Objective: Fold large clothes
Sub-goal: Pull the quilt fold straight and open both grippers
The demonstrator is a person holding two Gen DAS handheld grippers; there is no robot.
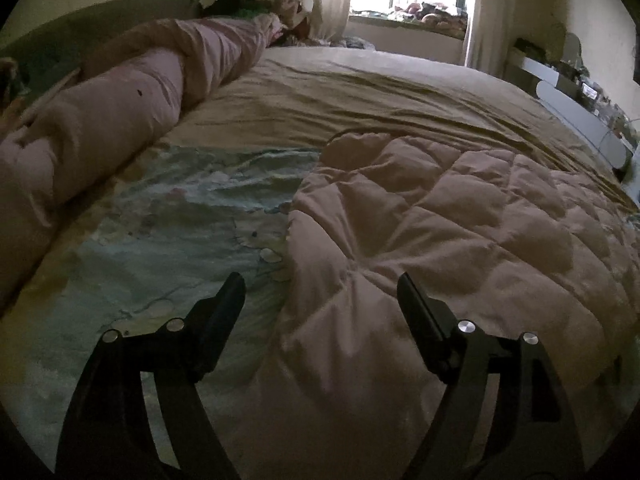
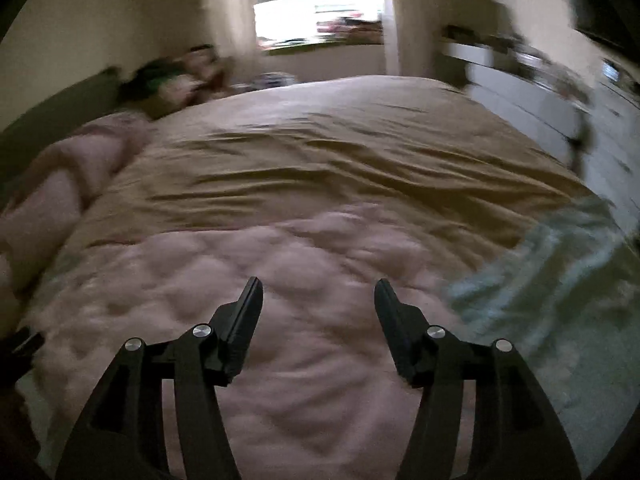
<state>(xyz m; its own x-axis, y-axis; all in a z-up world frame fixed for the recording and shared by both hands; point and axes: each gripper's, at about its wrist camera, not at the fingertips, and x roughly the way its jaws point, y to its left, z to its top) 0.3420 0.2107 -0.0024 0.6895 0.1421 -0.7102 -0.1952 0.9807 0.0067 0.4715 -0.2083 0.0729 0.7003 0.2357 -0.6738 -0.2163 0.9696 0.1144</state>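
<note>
Left gripper (image 1: 320,280) spread, grasping nothing, above the left edge of the pink quilted comforter (image 1: 460,220), lower right of frame on the tan bedspread (image 1: 360,92). Right gripper (image 2: 319,286) likewise released, over the comforter, lower centre of frame.

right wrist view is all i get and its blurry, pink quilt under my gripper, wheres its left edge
Observer: In the left wrist view the pink quilt ends in a rounded edge on a blue floral sheet.
Operator: is the left gripper holding that edge
Observer: No, the left gripper is open above it, one finger over the sheet, one over the quilt.
Operator: anything else on that side
Observer: A long rolled pink comforter lies along the headboard side.
</note>
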